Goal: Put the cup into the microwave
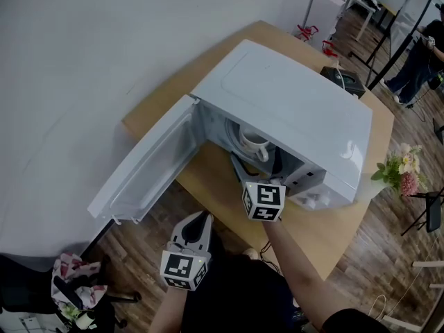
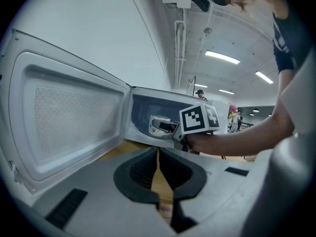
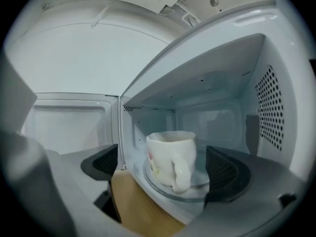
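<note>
A white cup point(image 1: 254, 144) stands upright on the glass turntable point(image 3: 197, 190) inside the white microwave point(image 1: 291, 109), its handle turned toward the opening. In the right gripper view the cup point(image 3: 171, 156) sits free, just beyond the spread jaws and touching neither. My right gripper point(image 1: 255, 161) is open at the mouth of the oven. The microwave door point(image 1: 149, 165) hangs wide open to the left. Lower down, off the table's front edge, my left gripper point(image 1: 202, 218) is shut on nothing; its jaws point(image 2: 158, 154) point at the door and the cavity.
The microwave rests on a wooden table point(image 1: 312, 234). A black box point(image 1: 343, 80) lies behind it and a bunch of flowers point(image 1: 402, 172) stands at the right edge. A chair with floral cloth point(image 1: 73, 290) is at the lower left. A person point(image 1: 416, 61) stands far right.
</note>
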The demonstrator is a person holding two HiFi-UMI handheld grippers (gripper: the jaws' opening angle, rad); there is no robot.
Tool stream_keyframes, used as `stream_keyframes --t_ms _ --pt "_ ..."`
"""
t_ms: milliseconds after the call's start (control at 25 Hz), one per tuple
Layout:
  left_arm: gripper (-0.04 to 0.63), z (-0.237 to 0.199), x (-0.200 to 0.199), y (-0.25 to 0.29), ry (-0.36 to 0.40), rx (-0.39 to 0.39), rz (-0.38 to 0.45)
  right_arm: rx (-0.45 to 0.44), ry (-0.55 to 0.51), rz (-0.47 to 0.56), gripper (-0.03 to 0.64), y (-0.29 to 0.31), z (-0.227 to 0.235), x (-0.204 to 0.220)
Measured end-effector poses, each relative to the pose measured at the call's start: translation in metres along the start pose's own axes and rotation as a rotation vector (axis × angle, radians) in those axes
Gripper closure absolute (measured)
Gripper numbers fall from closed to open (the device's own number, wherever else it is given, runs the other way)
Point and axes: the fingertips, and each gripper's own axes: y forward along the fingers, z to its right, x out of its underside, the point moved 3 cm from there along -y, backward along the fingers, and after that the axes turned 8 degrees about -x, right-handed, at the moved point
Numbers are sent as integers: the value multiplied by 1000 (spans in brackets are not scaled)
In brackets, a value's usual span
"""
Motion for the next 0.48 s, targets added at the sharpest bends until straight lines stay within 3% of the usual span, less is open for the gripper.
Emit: stream_keyframes --t_ms 480 --pt "578 13 7 -11 23 0 -12 -71 75 -34 103 -35 -21 13"
